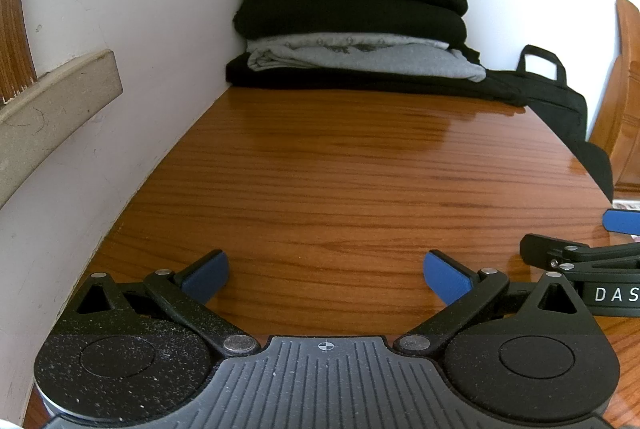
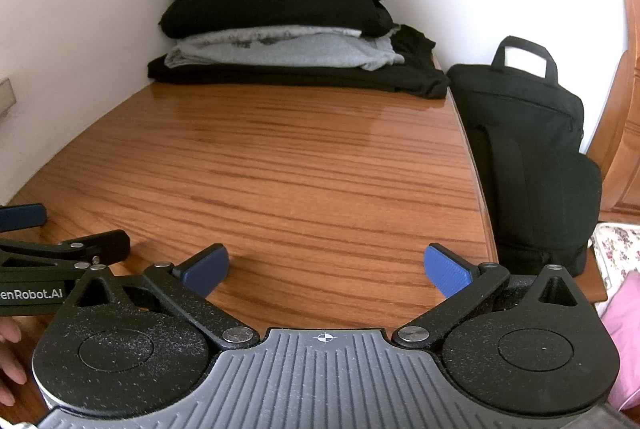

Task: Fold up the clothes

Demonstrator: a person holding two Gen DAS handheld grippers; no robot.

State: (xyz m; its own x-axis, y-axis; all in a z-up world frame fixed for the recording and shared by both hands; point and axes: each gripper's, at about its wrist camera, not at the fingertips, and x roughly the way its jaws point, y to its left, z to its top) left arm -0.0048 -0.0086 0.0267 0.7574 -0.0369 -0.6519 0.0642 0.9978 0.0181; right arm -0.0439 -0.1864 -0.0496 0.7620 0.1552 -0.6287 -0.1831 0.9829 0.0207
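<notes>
Folded clothes (image 1: 352,25) sit stacked in the far corner of the wooden table (image 1: 320,181), against the wall. Left gripper (image 1: 326,275) and right gripper (image 2: 326,269) both hover over the near edge, fingers spread apart, holding nothing. Black bag (image 2: 528,157) leans beside the table's right edge.

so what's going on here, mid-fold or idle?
Idle. The left gripper and right gripper both hover over the bare wooden table, jaws wide open and holding nothing. A stack of folded clothes sits in the far corner against the wall, and a black bag stands beside the table's right edge.
</notes>
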